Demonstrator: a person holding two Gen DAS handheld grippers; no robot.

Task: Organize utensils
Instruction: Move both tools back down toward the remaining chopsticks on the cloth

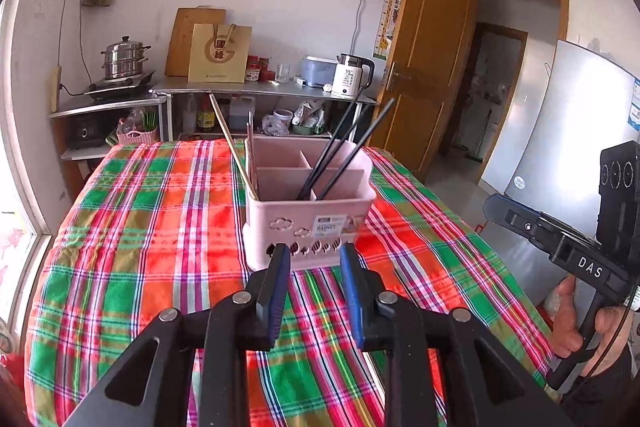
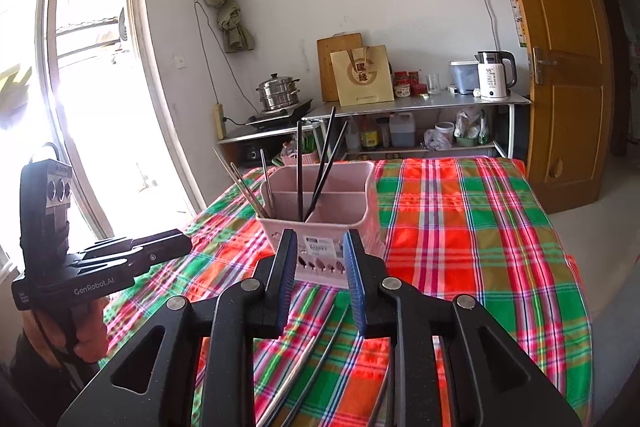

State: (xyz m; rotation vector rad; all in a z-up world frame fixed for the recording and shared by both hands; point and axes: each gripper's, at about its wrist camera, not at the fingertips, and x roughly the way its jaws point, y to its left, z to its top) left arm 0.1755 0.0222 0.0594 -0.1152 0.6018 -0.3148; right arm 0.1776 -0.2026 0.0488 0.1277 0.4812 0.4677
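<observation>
White walls, bright window (image 2: 80, 75), wooden door (image 1: 428, 55), steel shelf (image 1: 264, 91).

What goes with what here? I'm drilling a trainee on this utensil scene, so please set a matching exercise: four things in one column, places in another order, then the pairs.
Things:
1. black chopsticks
2. metal chopsticks
3. loose chopsticks
4. kettle

Places:
A. on the shelf by the door
B. lying on the tablecloth in front of the pink caddy
C. standing in the caddy's left end
D. standing in the caddy's middle

Pairs: 1-D, 2-C, 3-B, 4-A
</observation>
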